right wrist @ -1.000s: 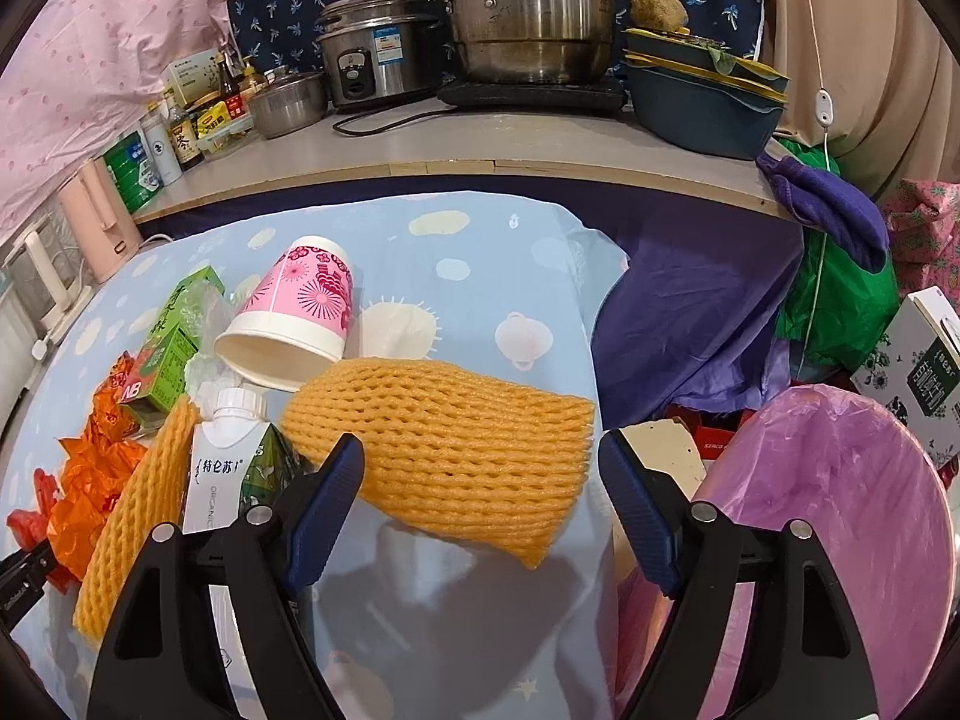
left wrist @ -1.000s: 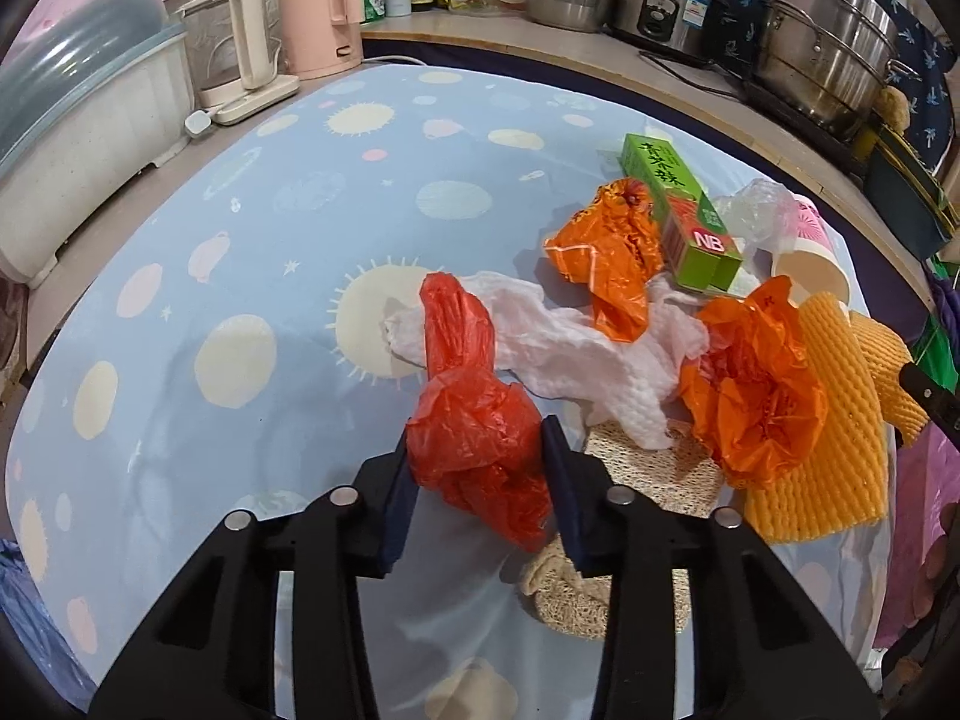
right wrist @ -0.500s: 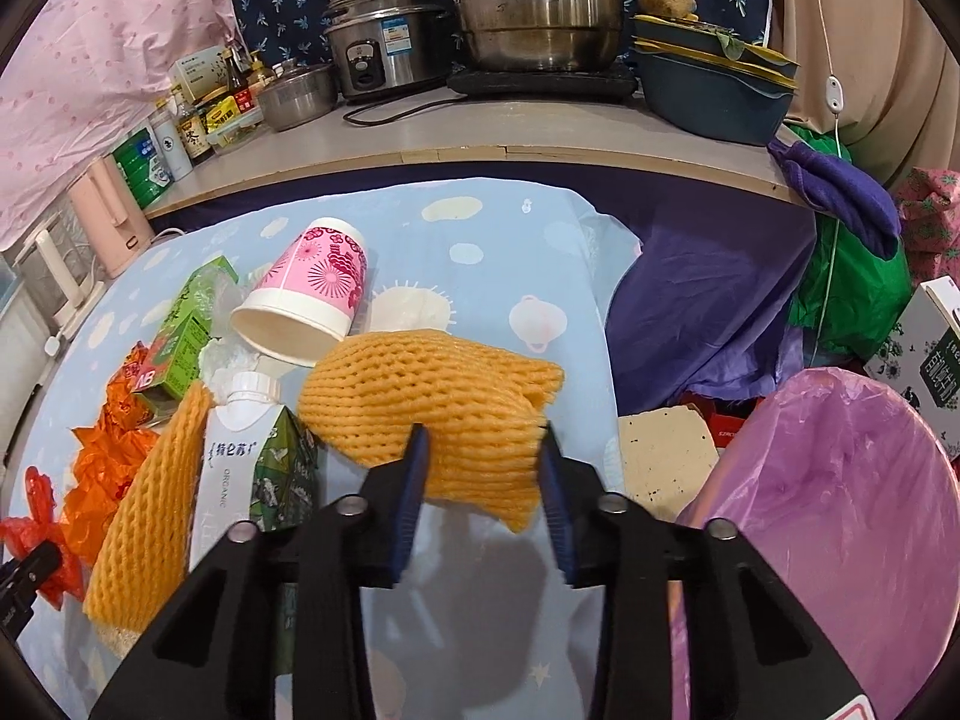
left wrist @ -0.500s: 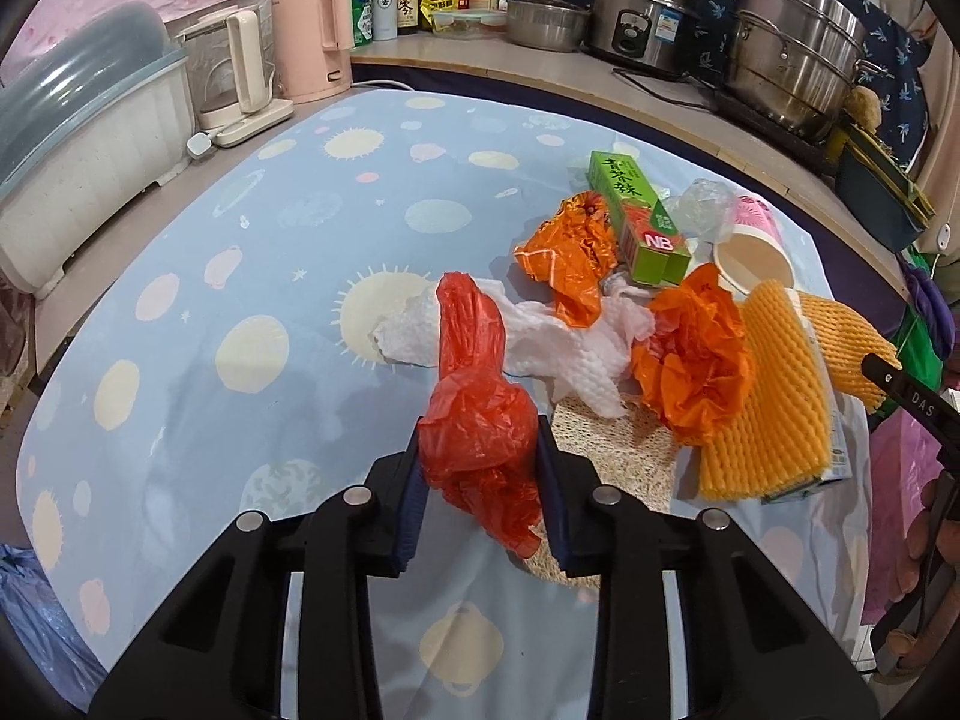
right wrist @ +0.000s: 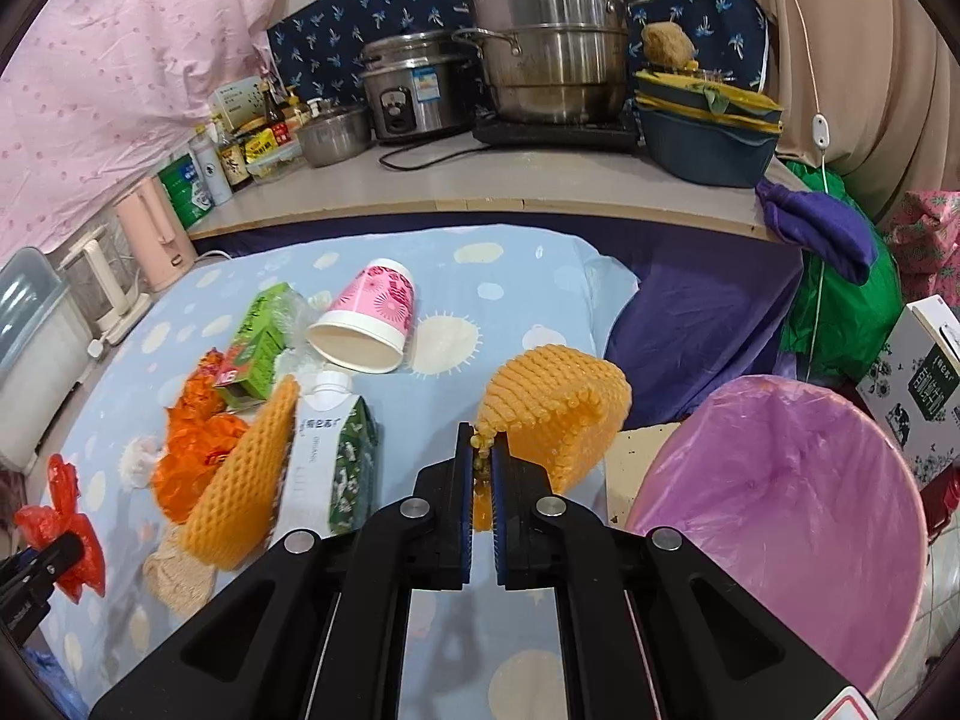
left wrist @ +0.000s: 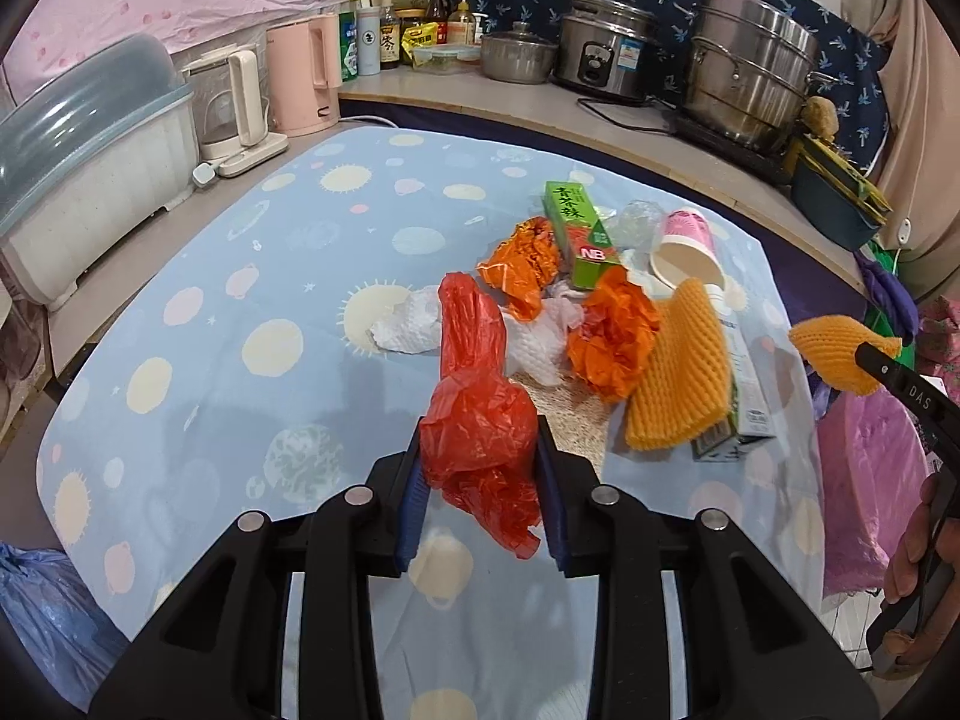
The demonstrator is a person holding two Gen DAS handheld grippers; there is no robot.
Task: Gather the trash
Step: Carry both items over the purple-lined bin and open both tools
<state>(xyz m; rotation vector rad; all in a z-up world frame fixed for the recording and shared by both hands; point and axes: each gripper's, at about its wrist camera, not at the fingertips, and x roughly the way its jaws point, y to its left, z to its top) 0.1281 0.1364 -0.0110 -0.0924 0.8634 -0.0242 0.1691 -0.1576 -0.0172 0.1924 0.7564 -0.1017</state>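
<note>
The left hand-held gripper [left wrist: 480,492] is clamped on a red plastic bag [left wrist: 477,414] above the bench [left wrist: 210,372]. The right hand-held gripper [right wrist: 482,480] pinches a yellow foam net [right wrist: 555,414] beside the pink-lined trash bin [right wrist: 780,516], whose liner looks bare inside. Only the right view shows the bin's inside; a paper cup [right wrist: 369,327] lies on its side nearby.

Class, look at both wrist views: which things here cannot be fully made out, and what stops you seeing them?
- Milk carton: left wrist view, mostly covered by the foam net.
- Pink-lined bin: right wrist view, bottom not visible.
- Bottle labels: right wrist view, too small to read.
- Woven pad: left wrist view, hidden under the pile.
</note>
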